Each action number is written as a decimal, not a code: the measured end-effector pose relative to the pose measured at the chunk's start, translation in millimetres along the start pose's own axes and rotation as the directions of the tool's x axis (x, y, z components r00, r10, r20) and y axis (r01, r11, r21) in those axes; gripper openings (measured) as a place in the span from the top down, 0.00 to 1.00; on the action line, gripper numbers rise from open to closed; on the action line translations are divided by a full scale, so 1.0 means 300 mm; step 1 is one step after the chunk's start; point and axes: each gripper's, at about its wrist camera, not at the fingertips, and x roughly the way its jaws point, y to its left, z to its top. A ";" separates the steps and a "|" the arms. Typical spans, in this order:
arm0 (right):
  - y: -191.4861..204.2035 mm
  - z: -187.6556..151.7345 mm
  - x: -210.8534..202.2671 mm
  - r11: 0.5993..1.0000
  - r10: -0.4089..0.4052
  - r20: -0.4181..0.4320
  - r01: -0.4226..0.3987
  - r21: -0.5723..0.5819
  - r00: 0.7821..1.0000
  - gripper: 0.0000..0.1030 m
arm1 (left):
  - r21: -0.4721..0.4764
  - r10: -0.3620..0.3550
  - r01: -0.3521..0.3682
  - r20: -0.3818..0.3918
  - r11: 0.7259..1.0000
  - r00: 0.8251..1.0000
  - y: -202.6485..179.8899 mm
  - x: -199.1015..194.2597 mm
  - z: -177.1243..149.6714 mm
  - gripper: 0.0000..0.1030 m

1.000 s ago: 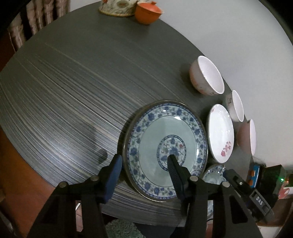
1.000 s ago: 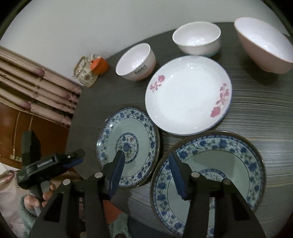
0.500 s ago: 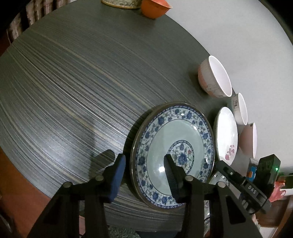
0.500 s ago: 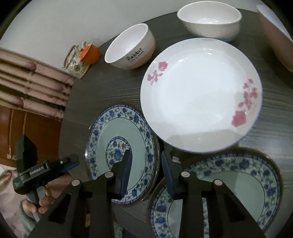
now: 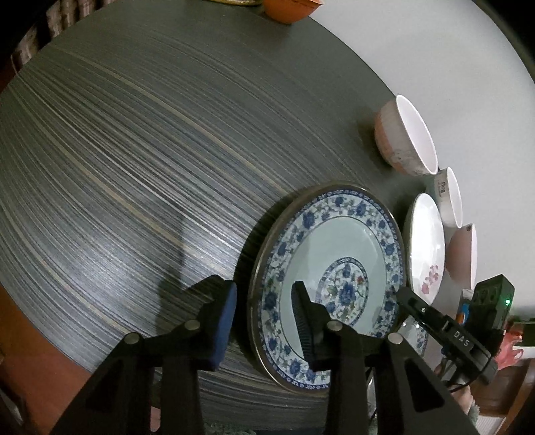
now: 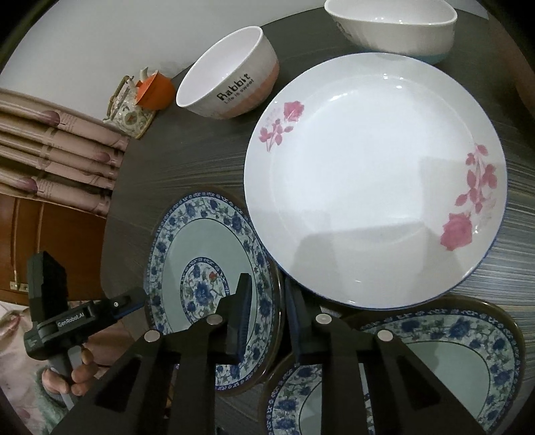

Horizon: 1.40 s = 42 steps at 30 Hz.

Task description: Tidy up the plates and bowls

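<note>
A blue-and-white flowered plate lies flat near the edge of the dark round table. My left gripper straddles its near-left rim, one pad outside and one over the plate's well. Its jaws are closing and a gap still shows. My right gripper straddles the opposite rim, jaws closing, pads not seen pressing. A hand holds the left gripper beside the plate. A white plate with pink flowers lies behind it, and a second blue plate lies to the right.
Three bowls stand along the far side: a "Rabbit" bowl, a white bowl and a pinkish bowl. A patterned teapot and an orange cup sit at the table's far edge. Curtains hang behind.
Both grippers have come down toward the blue plate and their jaws have narrowed. The right gripper shifted left, from between the two blue plates onto the smaller one's rim.
</note>
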 end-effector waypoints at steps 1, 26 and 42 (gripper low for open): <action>0.000 0.001 0.004 1.000 0.000 -0.001 0.000 0.000 1.000 0.81 | -0.001 0.000 0.000 -0.001 1.000 1.000 0.000 0.004 0.003 0.68; 0.053 -0.025 0.019 0.999 -0.022 0.004 0.022 -0.046 1.000 0.86 | 0.064 0.034 -0.037 0.056 0.997 0.998 0.008 -0.031 0.009 0.83; 0.174 -0.125 0.023 0.997 0.009 0.009 -0.008 -0.074 1.000 0.86 | 0.022 0.042 -0.045 0.106 0.999 0.993 0.139 -0.102 0.020 0.83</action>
